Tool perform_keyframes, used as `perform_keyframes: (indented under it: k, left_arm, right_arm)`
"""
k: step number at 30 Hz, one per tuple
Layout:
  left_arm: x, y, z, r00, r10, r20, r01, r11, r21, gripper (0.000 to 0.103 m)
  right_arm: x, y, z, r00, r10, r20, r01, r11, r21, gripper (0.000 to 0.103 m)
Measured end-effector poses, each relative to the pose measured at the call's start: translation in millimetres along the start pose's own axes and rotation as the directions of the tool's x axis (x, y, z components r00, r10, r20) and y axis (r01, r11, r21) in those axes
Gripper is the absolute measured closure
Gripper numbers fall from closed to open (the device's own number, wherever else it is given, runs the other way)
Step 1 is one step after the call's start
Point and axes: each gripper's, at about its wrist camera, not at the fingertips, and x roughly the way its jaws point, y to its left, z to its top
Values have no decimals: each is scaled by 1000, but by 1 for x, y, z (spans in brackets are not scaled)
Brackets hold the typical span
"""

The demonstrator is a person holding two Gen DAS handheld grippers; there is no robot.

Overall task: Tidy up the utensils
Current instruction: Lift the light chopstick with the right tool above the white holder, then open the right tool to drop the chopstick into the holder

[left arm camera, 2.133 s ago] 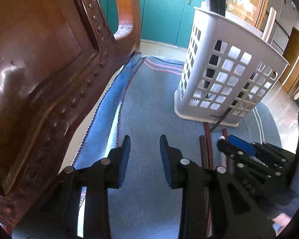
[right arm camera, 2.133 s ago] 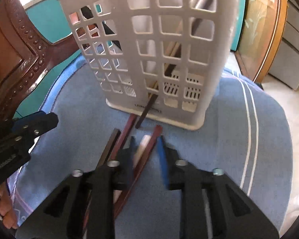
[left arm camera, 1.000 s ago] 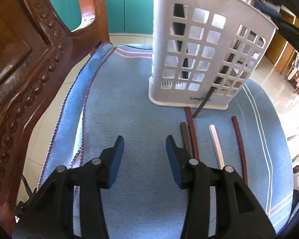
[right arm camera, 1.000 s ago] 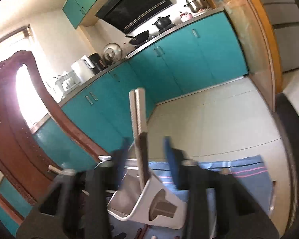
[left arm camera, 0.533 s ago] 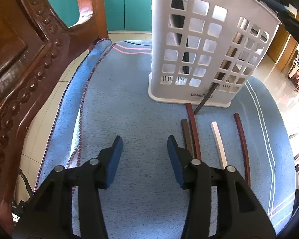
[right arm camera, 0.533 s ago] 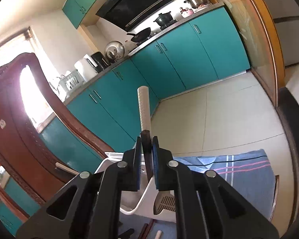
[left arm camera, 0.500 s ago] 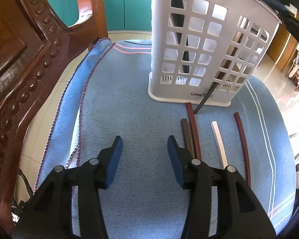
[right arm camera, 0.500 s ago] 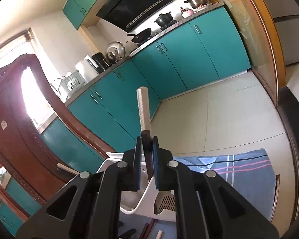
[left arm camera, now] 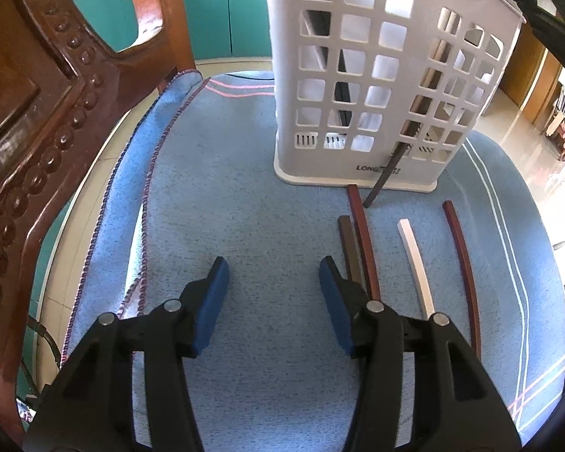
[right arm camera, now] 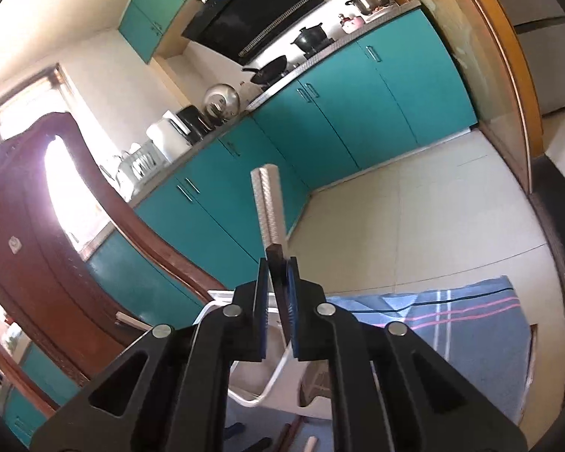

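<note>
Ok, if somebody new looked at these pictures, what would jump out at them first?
Probably the tall white basket standing on the blue towel, with loose chopsticks lying in front of it. Next, the right claw shut on a chopstick pair held upright above the basket, while the left claw is open over the towel.

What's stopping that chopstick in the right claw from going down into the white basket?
Nothing visible. The right gripper holds the chopstick upright over the white basket, whose open top lies just below; no object shows between them.
</note>
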Motion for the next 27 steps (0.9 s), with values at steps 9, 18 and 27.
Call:
perform_keyframes:
  k: [9, 18, 27]
  left_arm:
    - [0, -6, -4, 1000, 3, 5, -3, 1000, 5, 49]
    - [2, -9, -3, 1000, 1, 5, -1, 1000, 7, 47]
    - [-3, -6, -3, 1000, -4, 3, 4, 1000, 9, 47]
  right_arm:
    - [-32, -9, 13, 979, 113, 167, -129, 988, 86, 92]
    - [-56, 15, 10, 963, 150, 224, -139, 988, -61, 93]
    - [-79, 31, -25, 979, 122, 166, -84, 972, -220, 93]
